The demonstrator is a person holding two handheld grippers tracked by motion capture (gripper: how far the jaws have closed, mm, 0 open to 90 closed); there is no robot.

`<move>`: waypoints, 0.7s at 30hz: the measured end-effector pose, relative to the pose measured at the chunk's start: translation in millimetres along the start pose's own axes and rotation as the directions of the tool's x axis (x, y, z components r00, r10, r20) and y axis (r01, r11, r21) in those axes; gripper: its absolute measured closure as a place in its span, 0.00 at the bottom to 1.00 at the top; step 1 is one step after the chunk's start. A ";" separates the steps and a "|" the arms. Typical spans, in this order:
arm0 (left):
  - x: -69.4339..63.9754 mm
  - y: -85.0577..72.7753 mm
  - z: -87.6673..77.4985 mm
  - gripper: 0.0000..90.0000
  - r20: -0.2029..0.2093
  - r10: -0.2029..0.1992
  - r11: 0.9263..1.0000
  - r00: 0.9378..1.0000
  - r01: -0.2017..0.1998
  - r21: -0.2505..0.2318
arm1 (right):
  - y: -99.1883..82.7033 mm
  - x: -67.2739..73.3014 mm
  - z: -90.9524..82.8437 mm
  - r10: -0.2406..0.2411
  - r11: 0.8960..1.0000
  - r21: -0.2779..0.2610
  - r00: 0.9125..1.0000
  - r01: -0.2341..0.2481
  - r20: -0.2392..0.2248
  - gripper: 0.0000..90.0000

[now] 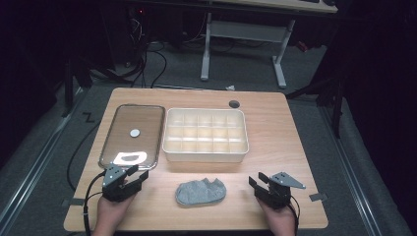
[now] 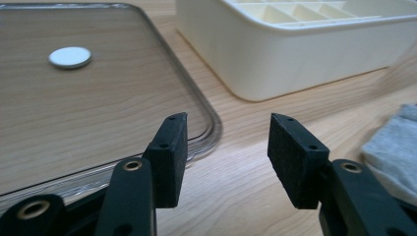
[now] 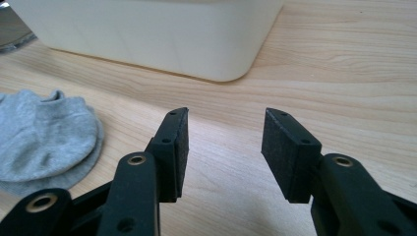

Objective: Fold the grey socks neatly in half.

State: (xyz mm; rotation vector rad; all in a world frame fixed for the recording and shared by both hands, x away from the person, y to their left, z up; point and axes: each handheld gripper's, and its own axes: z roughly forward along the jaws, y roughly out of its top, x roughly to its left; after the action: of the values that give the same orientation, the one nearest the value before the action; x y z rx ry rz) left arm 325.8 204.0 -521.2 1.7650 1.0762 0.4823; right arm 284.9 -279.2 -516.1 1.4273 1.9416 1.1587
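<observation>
1. At the lower centre of the high view, we find one grey sock (image 1: 200, 192) lying flat on the wooden table (image 1: 290, 142), between the two grippers and touching neither.
2. We count two grippers. The left gripper (image 1: 138, 173) sits at the lower left of the high view, the right gripper (image 1: 256, 180) at the lower right, each held by one hand (image 1: 112, 215).
3. We see the left gripper's jaws standing wide apart in the left gripper view, with bare table between the pads and nothing held. The sock shows at the right edge of that frame, clear of the jaws.
4. We see the right gripper's jaws likewise parted in the right gripper view, with bare wood between them and nothing held. The sock lies at the left of that frame, beside the left jaw and apart from it.
5. We count one cream divided box (image 1: 205, 135) at the centre of the high view, beyond the sock. Its grid reads as three rows of five, fifteen compartments.
6. We count one clear lid (image 1: 132, 135) lying flat to the left of the box, just beside it. One small white round disc (image 1: 134, 132) shows near its middle.
7. We count one dark round spot (image 1: 234, 103) on the table beyond the box.
8. We find no readable brand, label or writing on any item.
</observation>
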 end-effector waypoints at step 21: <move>-3.1 -0.2 4.3 0.57 -0.006 0.046 0.998 0.999 -0.046 0.047 | -0.8 1.5 -3.1 -0.013 1.000 -0.012 0.999 0.013 0.029 0.56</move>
State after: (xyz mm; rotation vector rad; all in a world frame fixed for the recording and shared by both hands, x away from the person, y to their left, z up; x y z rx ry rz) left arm 327.2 199.1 -522.8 1.8340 1.0618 0.4953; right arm 281.6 -279.0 -515.0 1.4152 1.9181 1.1357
